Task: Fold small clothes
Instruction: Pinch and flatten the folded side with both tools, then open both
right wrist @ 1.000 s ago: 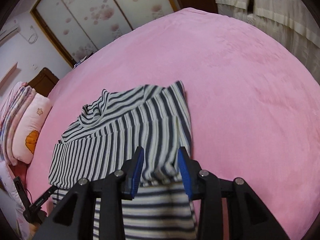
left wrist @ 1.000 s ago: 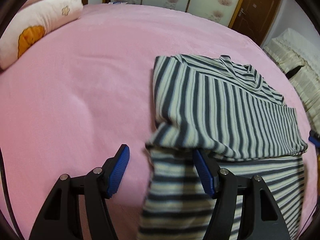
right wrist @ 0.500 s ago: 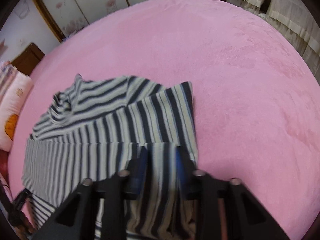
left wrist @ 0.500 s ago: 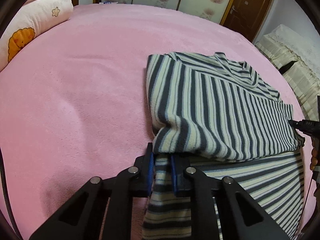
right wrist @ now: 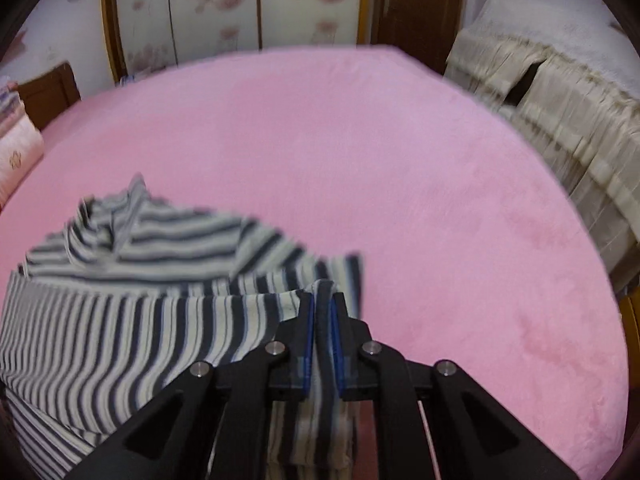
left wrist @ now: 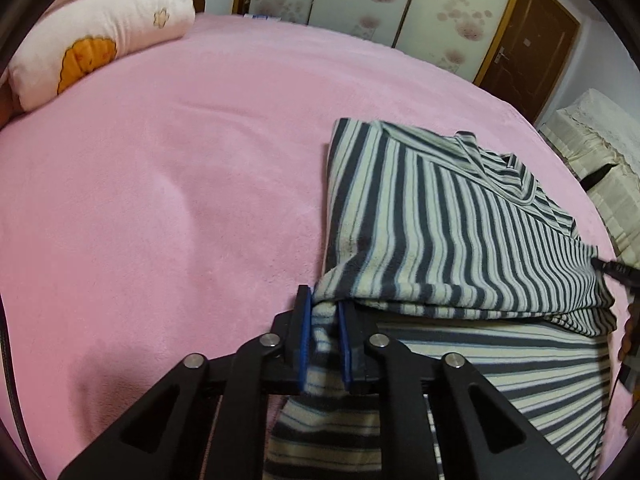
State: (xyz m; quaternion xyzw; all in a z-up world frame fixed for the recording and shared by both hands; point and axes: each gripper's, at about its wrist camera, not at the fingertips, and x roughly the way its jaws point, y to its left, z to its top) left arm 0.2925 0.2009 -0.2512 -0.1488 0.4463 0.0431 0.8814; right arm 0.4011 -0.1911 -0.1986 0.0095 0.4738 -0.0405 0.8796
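On the pink bed (left wrist: 180, 208), the left gripper (left wrist: 323, 312), wide a second ago but now easing slightly, and right gripper (right wrist: 320, 304) are both pinching the striped shirt's (left wrist: 460, 240) near corners mid-bed, setting up the next fold.

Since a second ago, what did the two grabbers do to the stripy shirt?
Both closed their jaws on the striped shirt: the left gripper pinched its near-left edge, the right gripper its near-right edge, and the cloth there has bunched up. The pink bedspread and pillow stayed put.
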